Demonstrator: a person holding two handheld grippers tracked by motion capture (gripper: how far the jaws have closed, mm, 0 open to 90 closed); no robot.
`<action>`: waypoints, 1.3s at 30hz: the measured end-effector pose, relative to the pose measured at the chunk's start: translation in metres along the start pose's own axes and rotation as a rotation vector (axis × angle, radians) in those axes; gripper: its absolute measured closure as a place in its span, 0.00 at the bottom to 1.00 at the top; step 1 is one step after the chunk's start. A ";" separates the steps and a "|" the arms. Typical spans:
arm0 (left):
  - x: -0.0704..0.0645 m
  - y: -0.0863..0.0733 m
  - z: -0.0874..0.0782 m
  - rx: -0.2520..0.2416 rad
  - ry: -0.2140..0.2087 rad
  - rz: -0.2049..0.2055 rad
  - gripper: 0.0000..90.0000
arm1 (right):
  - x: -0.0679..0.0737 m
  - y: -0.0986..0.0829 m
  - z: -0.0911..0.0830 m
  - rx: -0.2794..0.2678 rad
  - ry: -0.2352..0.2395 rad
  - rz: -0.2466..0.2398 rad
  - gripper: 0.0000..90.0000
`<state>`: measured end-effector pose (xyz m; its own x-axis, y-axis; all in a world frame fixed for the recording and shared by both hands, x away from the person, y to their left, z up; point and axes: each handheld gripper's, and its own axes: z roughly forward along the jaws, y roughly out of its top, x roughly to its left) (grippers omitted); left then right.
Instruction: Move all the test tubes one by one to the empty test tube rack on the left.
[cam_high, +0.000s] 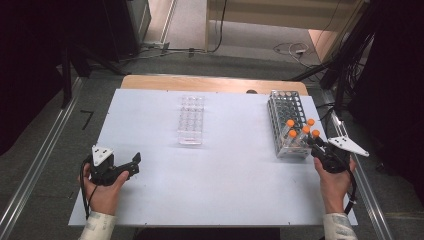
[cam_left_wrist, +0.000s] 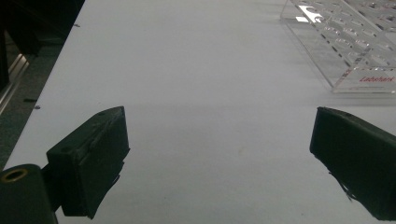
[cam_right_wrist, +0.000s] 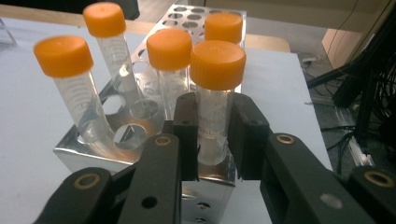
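A metal tube rack (cam_high: 286, 107) stands at the table's right side with several clear tubes capped in orange at its near end. My right gripper (cam_high: 316, 144) reaches that near end. In the right gripper view its jaws press both sides of the nearest orange-capped tube (cam_right_wrist: 214, 116), which stands upright in the rack (cam_right_wrist: 93, 151), so the right gripper (cam_right_wrist: 212, 137) is shut on it. My left gripper (cam_high: 131, 165) rests low over the table's near left. In the left gripper view the left gripper (cam_left_wrist: 219, 154) is open wide with only bare white table between its jaws.
A clear plastic rack (cam_high: 191, 120) lies at the table's middle back, and its corner (cam_left_wrist: 355, 51) appears at the upper right of the left gripper view. The white board (cam_high: 215, 185) covers the table. Cables and dark stands crowd the floor at the right.
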<state>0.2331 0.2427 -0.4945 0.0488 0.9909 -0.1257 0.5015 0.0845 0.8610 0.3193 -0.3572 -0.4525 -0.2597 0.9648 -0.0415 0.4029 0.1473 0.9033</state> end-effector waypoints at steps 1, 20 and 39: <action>0.000 0.000 0.000 0.000 0.001 0.001 0.05 | 0.000 0.002 -0.002 -0.010 0.001 0.000 0.80; -0.005 0.000 -0.001 0.002 -0.014 0.023 0.06 | 0.010 0.035 -0.047 -0.114 0.035 -0.002 0.80; -0.026 0.000 -0.002 -0.003 -0.073 0.051 0.07 | 0.041 0.008 -0.060 -0.028 0.119 -0.065 0.80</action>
<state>0.2300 0.2173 -0.4905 0.1371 0.9836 -0.1169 0.4946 0.0343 0.8685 0.2591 -0.3299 -0.4212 -0.3874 0.9205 -0.0513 0.3573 0.2012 0.9120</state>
